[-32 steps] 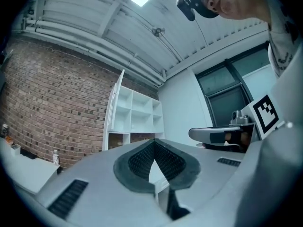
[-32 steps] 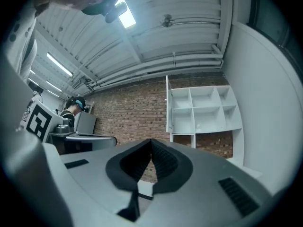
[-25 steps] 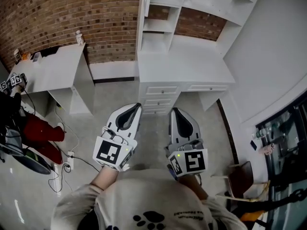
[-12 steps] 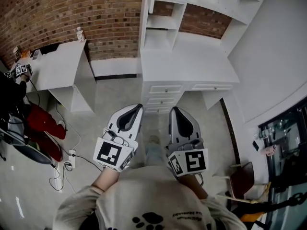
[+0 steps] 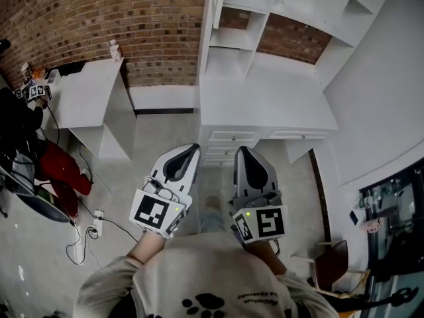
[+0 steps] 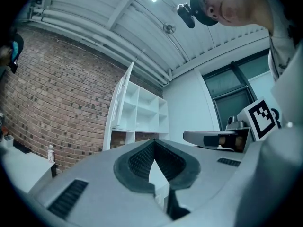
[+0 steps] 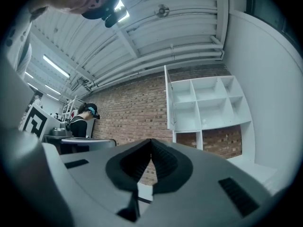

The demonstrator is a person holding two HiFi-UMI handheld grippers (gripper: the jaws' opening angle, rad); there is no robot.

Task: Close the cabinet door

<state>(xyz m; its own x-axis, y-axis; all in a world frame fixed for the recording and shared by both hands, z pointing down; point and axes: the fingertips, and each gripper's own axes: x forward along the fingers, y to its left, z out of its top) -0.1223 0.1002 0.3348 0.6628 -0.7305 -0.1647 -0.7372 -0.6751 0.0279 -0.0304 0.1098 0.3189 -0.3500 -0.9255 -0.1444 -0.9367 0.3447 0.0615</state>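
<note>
While both grippers hang well short of the white shelf unit (image 5: 232, 58), with bare floor between, the trouble I foresee lies in the reach to come. The cabinet door (image 5: 214, 2) juts out edge-on from the shelf unit's left side, high above its desk surface (image 5: 265, 98). Closed tips meeting so thin an edge could skid off it. A push landing close to the hinge would hardly turn the panel, and too hard a shove might bang it against the shelf unit's frame. The left gripper (image 5: 191, 152) has its fingers pressed together on nothing, and the right gripper (image 5: 243, 154) is the same, so a push looks likelier than a grasp. The door is a plain white panel, tall and narrow, standing roughly square to the shelf unit's front. It covers none of the open cubbies beside it, and I can make out no handle on it.
</note>
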